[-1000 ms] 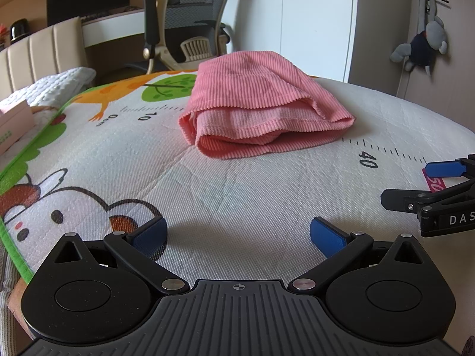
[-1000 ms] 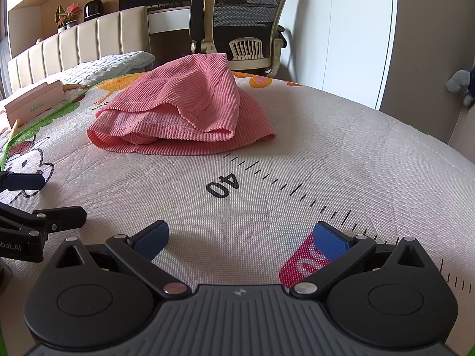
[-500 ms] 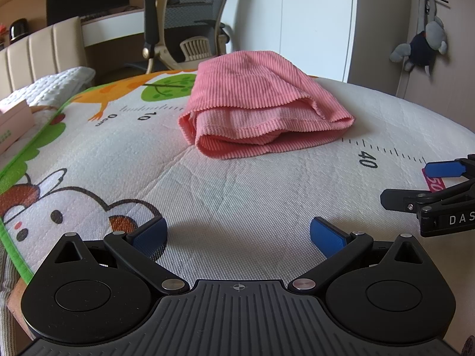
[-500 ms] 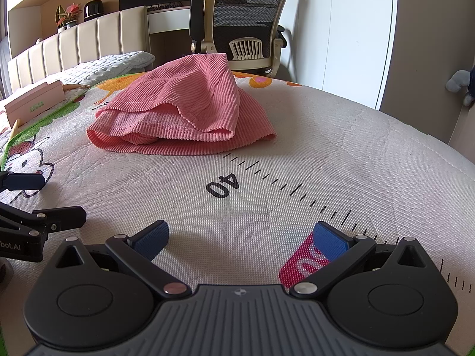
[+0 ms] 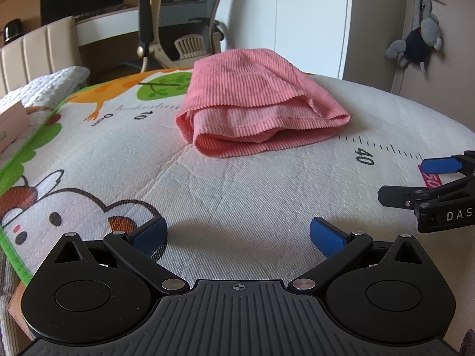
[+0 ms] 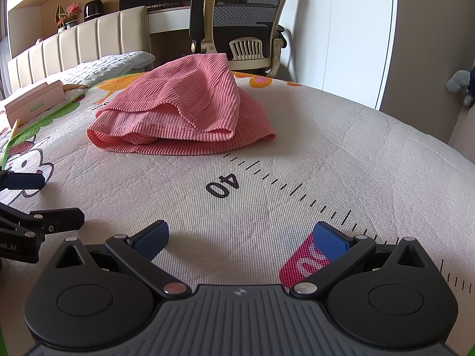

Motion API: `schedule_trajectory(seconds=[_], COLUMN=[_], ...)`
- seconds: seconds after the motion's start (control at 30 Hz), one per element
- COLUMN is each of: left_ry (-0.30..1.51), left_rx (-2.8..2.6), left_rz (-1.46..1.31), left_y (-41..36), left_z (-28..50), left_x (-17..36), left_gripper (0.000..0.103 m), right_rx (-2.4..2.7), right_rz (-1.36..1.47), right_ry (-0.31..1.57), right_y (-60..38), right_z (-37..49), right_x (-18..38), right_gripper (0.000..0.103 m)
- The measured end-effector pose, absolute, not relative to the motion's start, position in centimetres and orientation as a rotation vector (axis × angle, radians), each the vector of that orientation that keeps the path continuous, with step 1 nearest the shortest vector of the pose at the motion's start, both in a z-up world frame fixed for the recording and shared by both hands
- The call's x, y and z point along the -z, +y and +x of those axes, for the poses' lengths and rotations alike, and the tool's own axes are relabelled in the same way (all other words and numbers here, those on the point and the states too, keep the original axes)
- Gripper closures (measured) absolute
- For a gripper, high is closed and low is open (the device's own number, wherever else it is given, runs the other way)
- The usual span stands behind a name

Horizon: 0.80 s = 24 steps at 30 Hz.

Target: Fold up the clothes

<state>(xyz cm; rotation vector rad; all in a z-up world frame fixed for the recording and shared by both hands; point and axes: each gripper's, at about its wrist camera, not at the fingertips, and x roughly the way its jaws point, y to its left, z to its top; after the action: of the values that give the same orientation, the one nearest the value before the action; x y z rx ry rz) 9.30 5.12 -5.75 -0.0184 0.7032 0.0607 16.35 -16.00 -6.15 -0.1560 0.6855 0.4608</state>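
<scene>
Plush toy in left view only, potted plant in right

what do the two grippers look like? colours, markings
The two match: the left gripper and right gripper each have a black ribbed body, two round black hubs, black linkage arms with silver pivot pins, and textured blue finger pads. A small crosshair mark sits at the centre of each body. White lettering shows on their sides: "DAS" on the right one, "bot.AI" on the left. No cables or sleeves visible.
</scene>
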Motion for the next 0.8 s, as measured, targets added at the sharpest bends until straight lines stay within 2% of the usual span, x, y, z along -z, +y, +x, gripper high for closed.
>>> schedule_trajectory(seconds=[0.8], left_ry=[0.688], left_rx=[-0.068], left_rz=[-0.028], left_y=[5.10], left_z=[9.16], left_x=[5.91], left_gripper=[0.000], right_rx=[-0.462], right_rz=[-0.157], right_ry=[0.684], right_y=[-16.26], right_z=[16.55], right_x=[6.14], right_gripper=[0.000])
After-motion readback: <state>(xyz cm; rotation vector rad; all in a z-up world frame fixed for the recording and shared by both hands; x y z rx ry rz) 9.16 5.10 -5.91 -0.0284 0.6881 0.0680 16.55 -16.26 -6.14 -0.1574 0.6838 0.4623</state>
